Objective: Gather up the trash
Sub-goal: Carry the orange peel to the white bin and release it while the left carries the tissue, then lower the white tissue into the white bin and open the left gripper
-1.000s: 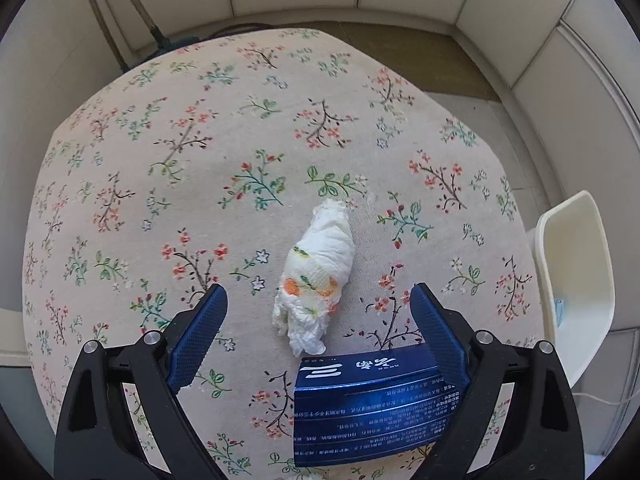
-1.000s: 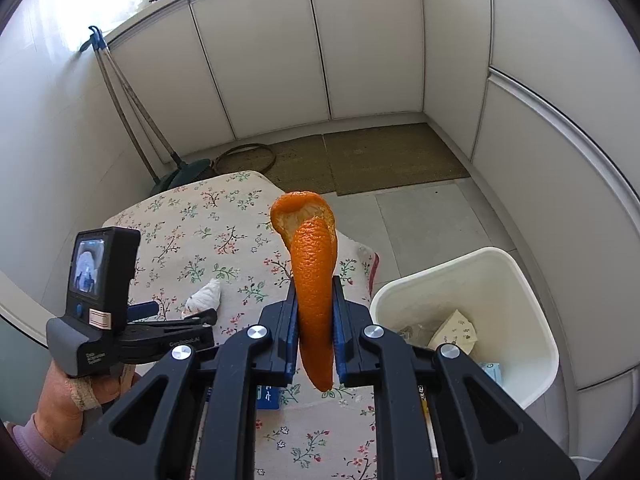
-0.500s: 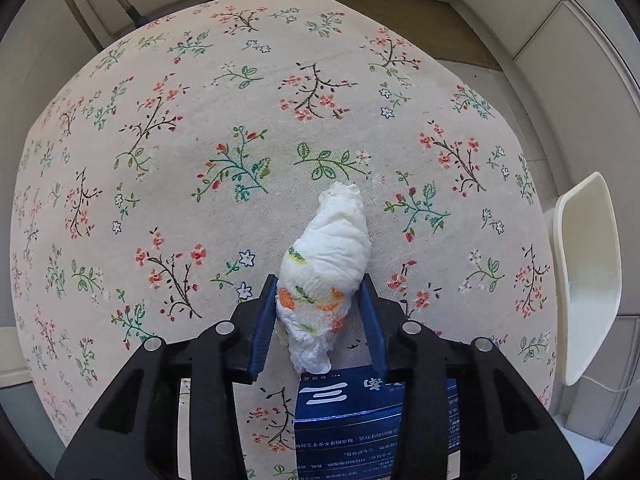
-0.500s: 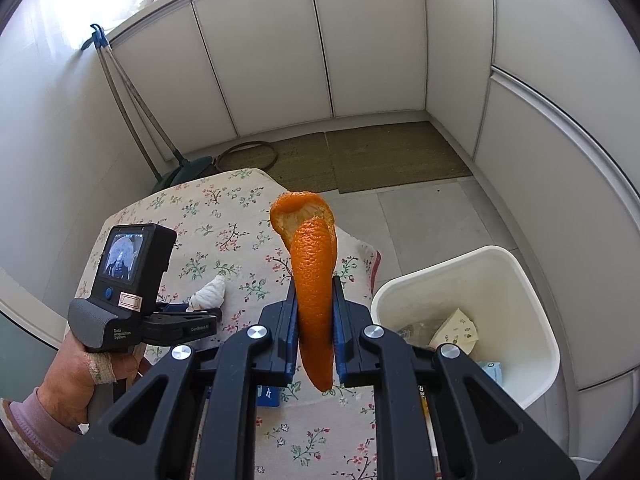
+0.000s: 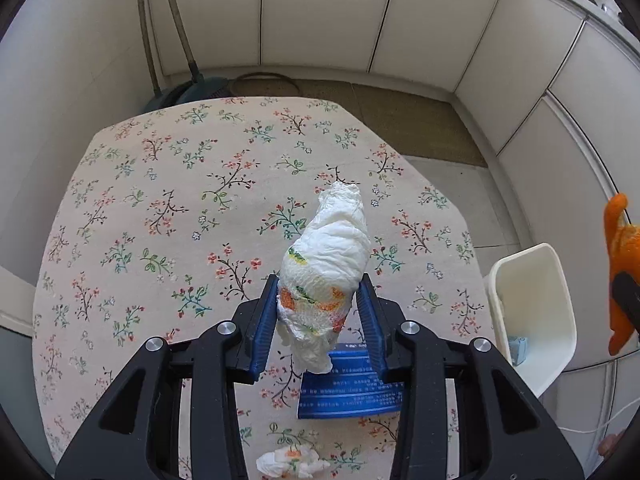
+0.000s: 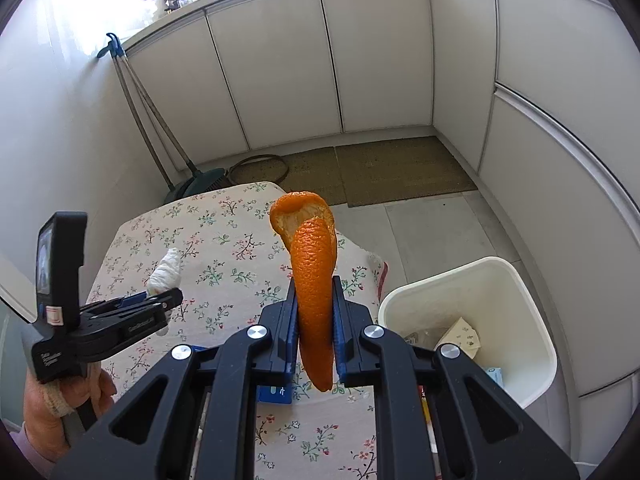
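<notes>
Left wrist: left gripper (image 5: pixel 318 312) clamps crumpled tissue (image 5: pixel 326 264) above blue box (image 5: pixel 352 384); right gripper (image 6: pixel 314 324) pinches orange peel (image 6: pixel 312 280) beside bin (image 6: pixel 516 292).

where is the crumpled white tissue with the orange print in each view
Left wrist view: crumpled white tissue with orange print sits centre frame, clamped between the left hand-held gripper's blue pads.
Right wrist view: the same tissue shows at left, sticking up from that gripper.
Shared landmark: the white plastic bin beside the floral tablecloth.
</notes>
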A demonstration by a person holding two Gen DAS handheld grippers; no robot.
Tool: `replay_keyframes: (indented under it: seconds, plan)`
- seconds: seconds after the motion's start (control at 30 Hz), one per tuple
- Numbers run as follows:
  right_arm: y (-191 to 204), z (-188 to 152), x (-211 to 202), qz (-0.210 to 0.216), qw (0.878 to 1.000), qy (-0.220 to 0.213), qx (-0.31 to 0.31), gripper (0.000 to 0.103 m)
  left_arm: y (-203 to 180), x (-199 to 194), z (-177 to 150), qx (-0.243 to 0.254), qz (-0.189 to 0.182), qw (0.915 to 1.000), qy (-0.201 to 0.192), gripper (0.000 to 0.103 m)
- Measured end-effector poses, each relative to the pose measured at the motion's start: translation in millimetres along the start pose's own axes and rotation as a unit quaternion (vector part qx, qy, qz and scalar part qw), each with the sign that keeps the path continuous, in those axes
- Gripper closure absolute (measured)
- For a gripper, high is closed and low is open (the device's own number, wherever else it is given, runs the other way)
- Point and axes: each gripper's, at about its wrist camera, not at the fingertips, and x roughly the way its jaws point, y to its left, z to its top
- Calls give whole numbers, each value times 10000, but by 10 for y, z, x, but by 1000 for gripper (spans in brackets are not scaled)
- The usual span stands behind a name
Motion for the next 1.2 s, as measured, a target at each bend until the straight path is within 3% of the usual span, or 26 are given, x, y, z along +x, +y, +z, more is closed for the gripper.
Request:
replay_keyframes:
  seconds: [0.2, 0.4, 0.7, 0.87, 0.93, 1.0, 1.07, 1.2]
  plan:
    - [-30, -25, -165, -48, 9998, -175, -28, 89, -91, -431, -69, -76, -165, 9991, -391, 66]
    - [-203, -47, -357, -368, 9983, -453, 34, 89, -261, -794, -137, 31, -222, 9957, -895, 66]
    - [-737, -7, -503, -891, 9920, -729, 520, 89, -597, -991, -181, 247, -417, 9910, -1245, 66]
    - [-1091, -48, -404, -1057, 9883, -577, 931, 85, -825, -999, -233, 417, -573, 9890, -1296, 66]
    - [-1182, -58, -378, -1142, 9868, -522, 1025, 78, -915, -997, -251, 477, -614, 9883, -1315, 66]
    - [-1302, -77, -414, -1266, 9832, -565, 1187, 49, -1013, -979, -263, 552, -663, 9875, -1316, 66]
    - [-1377, -93, -480, -1375, 9801, -648, 1279, 38, -1103, -965, -278, 634, -712, 9868, -1311, 66]
    - [-1536, -122, -602, -1549, 9750, -752, 1404, 28, -1301, -943, -312, 806, -791, 9841, -1370, 66]
